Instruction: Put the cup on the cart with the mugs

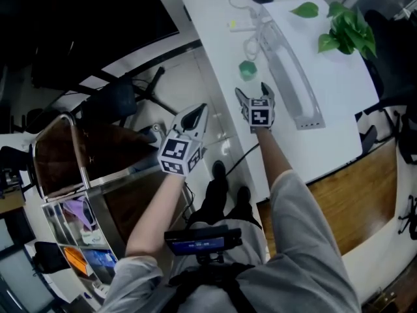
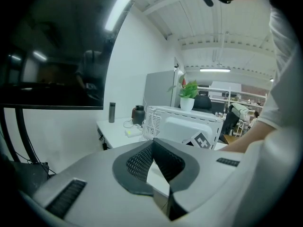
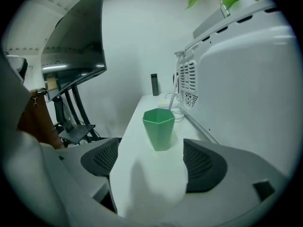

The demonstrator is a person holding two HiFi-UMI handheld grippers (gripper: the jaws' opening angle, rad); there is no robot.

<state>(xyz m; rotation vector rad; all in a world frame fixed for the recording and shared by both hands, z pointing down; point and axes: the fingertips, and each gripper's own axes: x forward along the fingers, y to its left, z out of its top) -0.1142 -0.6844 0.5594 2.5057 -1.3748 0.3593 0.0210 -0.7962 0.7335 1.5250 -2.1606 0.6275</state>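
While the right hand-held gripper [image 1: 253, 95] [image 3: 150, 161] reaches over the white bench [image 1: 339, 142], its jaws stand spread wide with nothing between them. Green cup [image 1: 247, 69] [image 3: 159, 128] upright on the bench, just past the jaw tips, untouched. White appliance [image 1: 290, 77] [image 3: 246, 103] just beside the cup, leafy plant [image 1: 348, 31] on top of it. Left hand-held gripper [image 1: 195, 115] [image 2: 154, 145] over the floor between bench and cart [image 1: 78, 175], jaws pressed together, empty. Cart well apart from the cup, metal rail along its brown top shelf.
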